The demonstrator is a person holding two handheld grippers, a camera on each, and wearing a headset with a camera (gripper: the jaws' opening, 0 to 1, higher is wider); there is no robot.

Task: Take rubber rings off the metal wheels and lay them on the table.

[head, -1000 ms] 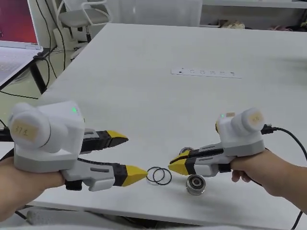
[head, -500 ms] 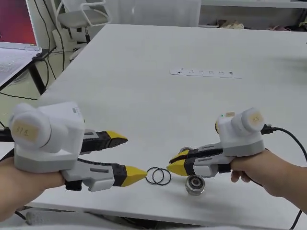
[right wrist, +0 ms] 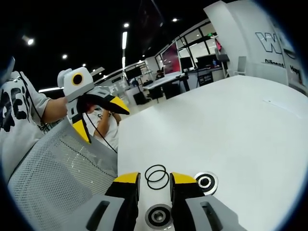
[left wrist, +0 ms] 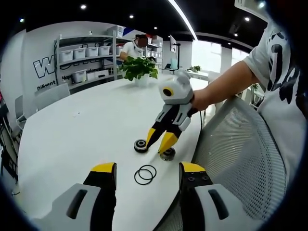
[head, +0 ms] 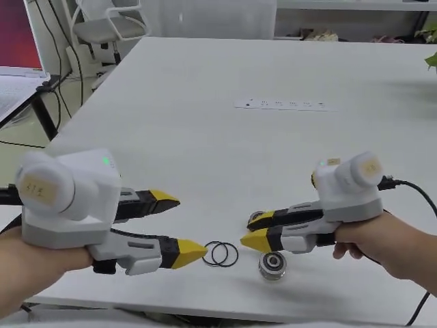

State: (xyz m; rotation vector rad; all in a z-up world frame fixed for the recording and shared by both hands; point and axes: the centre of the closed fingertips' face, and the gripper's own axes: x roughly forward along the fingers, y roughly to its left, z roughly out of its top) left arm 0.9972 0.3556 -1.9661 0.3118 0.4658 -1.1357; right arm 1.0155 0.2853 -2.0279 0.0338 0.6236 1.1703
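Two thin black rubber rings (head: 220, 253) lie overlapped near the table's front edge, also in the left gripper view (left wrist: 145, 173) and the right gripper view (right wrist: 157, 176). A bare metal wheel (head: 273, 264) lies just right of them; a second wheel (head: 258, 216) peeks out behind the right gripper. My left gripper (head: 181, 225) is open, its jaws wide apart left of the rings. My right gripper (head: 249, 231) is open by a narrow gap, empty, hovering right of the rings and over the near wheel (right wrist: 159, 216). The other wheel (right wrist: 206, 181) lies beside its right jaw.
A white power strip (head: 281, 104) lies flat at mid-table. The white table (head: 205, 137) stretches far ahead. An office chair (head: 113, 20) stands beyond the far left corner. A mesh chair back (left wrist: 231, 159) sits behind the near edge.
The head camera has shifted slightly. Both grippers, the rings and the wheels stay about where they were.
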